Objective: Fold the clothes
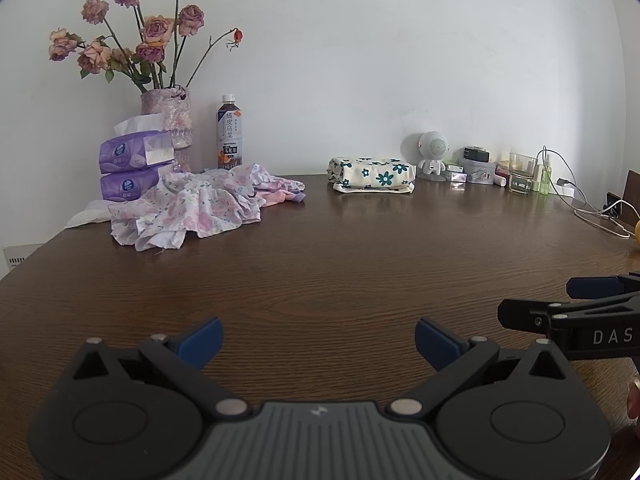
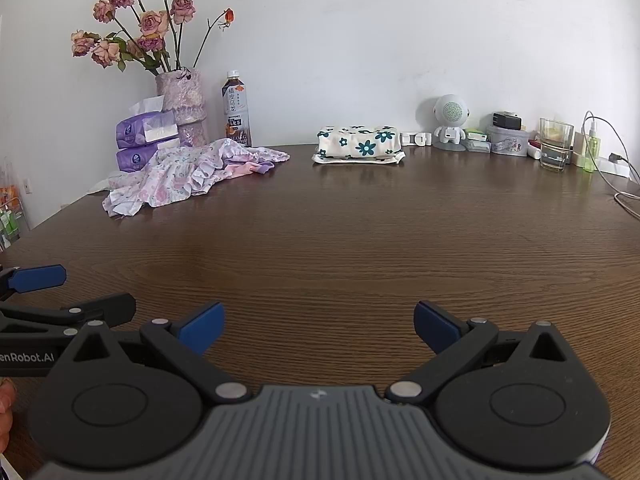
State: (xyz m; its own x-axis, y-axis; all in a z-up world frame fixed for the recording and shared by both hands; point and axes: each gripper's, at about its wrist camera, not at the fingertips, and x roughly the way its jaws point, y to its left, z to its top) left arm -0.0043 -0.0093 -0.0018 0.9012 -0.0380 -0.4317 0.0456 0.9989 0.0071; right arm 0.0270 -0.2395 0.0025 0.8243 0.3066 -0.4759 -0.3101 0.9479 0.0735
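Tools: left tool point(image 1: 319, 340) & right tool point(image 2: 319, 326) hovered wide apart, nothing held, pre-reach.
Clothes: floral heap point(image 1: 192, 208) lay crumpled far-left on table point(image 1: 360, 264), awaiting fold.

Dark wood table point(image 1: 320, 264), crumpled floral clothes point(image 1: 192, 208), folded flowered garment point(image 1: 372, 174), tissue packs point(image 1: 132, 168), bottle point(image 1: 230, 136), vase point(image 1: 170, 128)

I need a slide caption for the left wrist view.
Open left gripper above wooden table; crumpled floral garment lies far left.
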